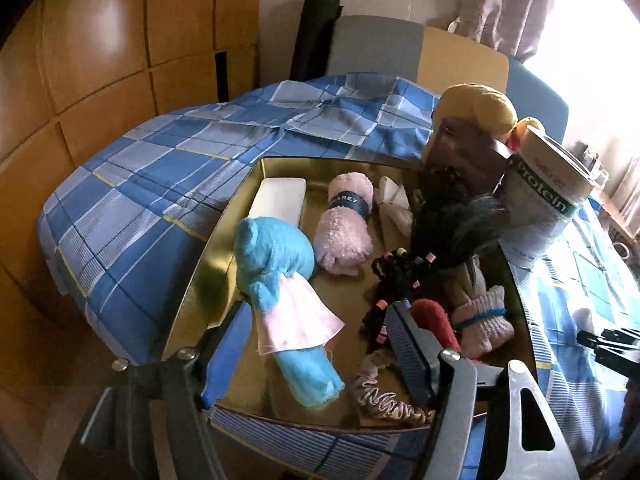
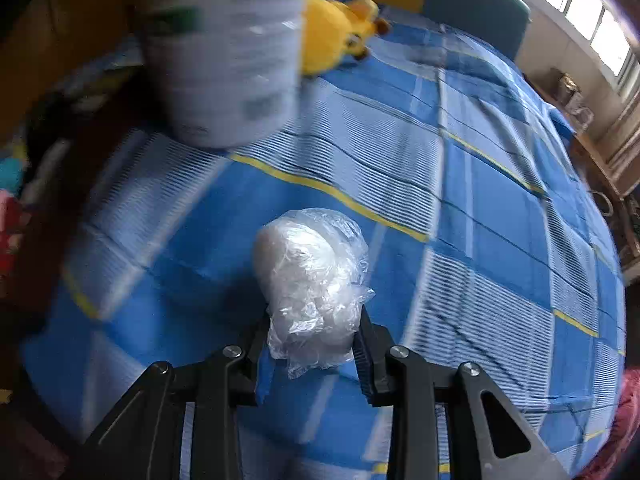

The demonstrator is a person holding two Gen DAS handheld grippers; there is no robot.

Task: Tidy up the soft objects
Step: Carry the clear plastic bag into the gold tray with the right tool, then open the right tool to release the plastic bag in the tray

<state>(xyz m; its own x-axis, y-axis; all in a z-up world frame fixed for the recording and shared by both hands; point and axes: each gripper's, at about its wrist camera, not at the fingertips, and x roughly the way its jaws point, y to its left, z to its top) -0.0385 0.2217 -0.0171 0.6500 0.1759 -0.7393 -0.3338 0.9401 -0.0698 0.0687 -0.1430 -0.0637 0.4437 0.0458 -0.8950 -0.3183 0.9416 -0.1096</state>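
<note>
A gold box (image 1: pixel 188 296) on the blue checked bedspread holds soft things: a blue plush toy in a pink dress (image 1: pixel 280 292), a rolled pink towel (image 1: pixel 344 224), a white pad (image 1: pixel 278 200), dark hair ties with beads (image 1: pixel 396 276), a red item (image 1: pixel 436 316), pale socks (image 1: pixel 484 320) and a scrunchie (image 1: pixel 384 396). My left gripper (image 1: pixel 316 336) is open above the box's near part, fingers either side of the blue plush. My right gripper (image 2: pixel 312 336) is shut on a white soft bundle wrapped in clear plastic (image 2: pixel 312 276), held above the bedspread.
A white Protein tub (image 1: pixel 548 200) stands beside the box, blurred in the right wrist view (image 2: pixel 228 60). A yellow plush (image 2: pixel 340 32) lies behind it, next to a dark brown box (image 1: pixel 464 156). The bedspread (image 2: pixel 500 208) stretches right. Wooden wardrobe at left.
</note>
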